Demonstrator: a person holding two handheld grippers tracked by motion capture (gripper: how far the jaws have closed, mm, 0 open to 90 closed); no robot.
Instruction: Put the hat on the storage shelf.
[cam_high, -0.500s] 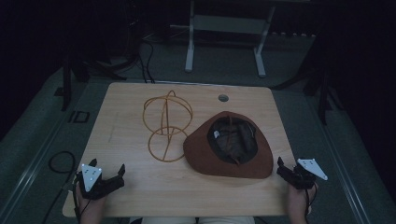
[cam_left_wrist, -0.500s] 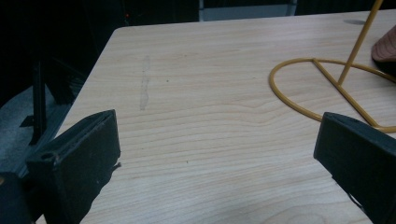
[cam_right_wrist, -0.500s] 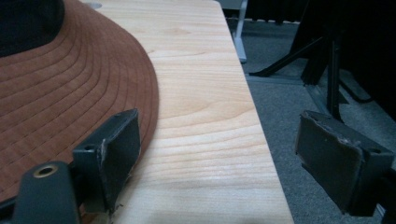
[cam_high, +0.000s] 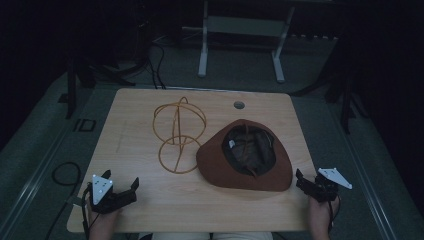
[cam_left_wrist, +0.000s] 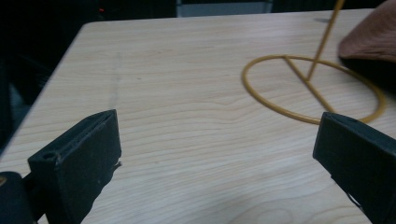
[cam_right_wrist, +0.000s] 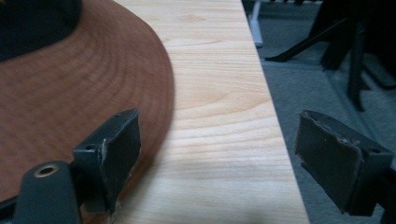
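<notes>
- The brown felt wide-brimmed hat (cam_high: 245, 157) lies crown-down on the pale wooden table (cam_high: 135, 140), its brim just beside the round base of the yellow wire hat stand (cam_high: 178, 134), exactly as half a second ago
- Left gripper (cam_high: 131, 189) sits at the near left corner, jaws spread wide apart, holding nothing, in the same place as before
- Right gripper (cam_high: 301, 180) sits at the near right edge, jaws equally apart and empty, one jaw just beside the hat brim (cam_right_wrist: 84, 84)
- Nothing has shifted, so the reach for the hat seems not yet begun; judging by position, the right gripper is best placed to take the brim
</notes>
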